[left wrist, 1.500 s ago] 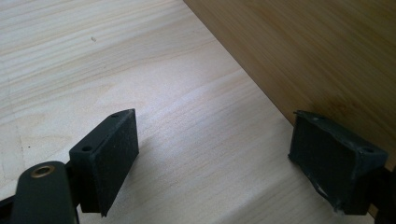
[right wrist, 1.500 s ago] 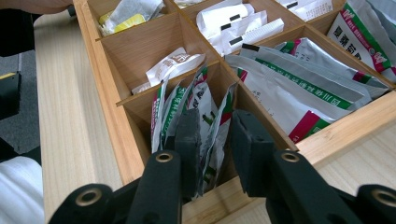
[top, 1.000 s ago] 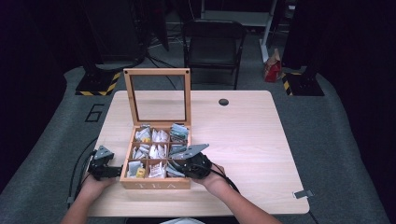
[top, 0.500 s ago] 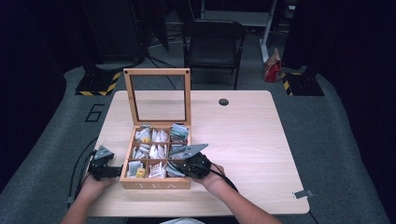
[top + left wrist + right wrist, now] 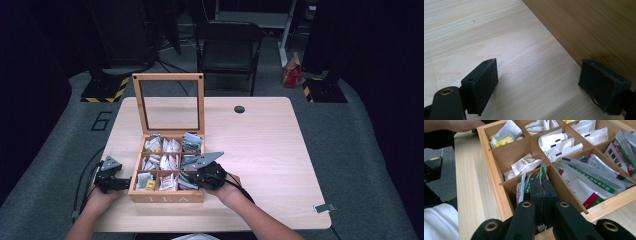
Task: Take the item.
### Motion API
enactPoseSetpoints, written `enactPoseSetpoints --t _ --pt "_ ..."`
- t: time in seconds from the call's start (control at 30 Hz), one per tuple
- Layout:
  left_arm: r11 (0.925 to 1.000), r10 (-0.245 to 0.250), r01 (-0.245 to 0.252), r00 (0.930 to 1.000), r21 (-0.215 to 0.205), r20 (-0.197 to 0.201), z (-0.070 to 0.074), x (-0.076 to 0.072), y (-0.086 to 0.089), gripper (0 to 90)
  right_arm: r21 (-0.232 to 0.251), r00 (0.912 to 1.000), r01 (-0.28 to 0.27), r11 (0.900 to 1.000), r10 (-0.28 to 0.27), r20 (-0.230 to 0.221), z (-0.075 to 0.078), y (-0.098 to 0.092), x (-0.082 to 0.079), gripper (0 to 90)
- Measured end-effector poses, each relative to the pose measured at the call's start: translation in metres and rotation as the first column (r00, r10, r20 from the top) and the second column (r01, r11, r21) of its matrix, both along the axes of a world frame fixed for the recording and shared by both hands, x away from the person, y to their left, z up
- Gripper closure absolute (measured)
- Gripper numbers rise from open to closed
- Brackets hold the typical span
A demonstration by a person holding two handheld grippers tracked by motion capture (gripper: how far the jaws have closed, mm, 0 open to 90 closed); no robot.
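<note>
One tea box (image 5: 167,197), nine compartments, at table's (image 5: 270,150) near edge. Right gripper (image 5: 543,195) clamped on sachet (image 5: 541,173) in box's near-right corner; left gripper (image 5: 539,82) agape, level beside box.

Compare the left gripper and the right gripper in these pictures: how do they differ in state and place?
The left gripper stands open with nothing between its jaws; the right gripper is shut on a tea sachet. The left gripper rests on the table outside the tea box; the right gripper reaches into a front compartment. Both have black jaws.
</note>
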State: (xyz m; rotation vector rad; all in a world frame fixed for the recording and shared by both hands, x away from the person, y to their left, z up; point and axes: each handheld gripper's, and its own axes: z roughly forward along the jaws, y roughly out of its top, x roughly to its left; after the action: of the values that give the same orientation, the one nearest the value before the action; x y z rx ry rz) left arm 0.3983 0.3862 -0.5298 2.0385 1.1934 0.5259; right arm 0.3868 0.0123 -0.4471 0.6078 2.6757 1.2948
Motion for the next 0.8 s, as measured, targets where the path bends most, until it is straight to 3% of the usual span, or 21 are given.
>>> enactPoseSetpoints --t 0.8 --pt "1.0000 0.000 0.000 1.0000 0.001 0.000 0.000 0.000 0.000 15.2 0.055 0.9998 -0.020 0.998 0.020 0.002 0.033 -0.007 -0.001 89.7"
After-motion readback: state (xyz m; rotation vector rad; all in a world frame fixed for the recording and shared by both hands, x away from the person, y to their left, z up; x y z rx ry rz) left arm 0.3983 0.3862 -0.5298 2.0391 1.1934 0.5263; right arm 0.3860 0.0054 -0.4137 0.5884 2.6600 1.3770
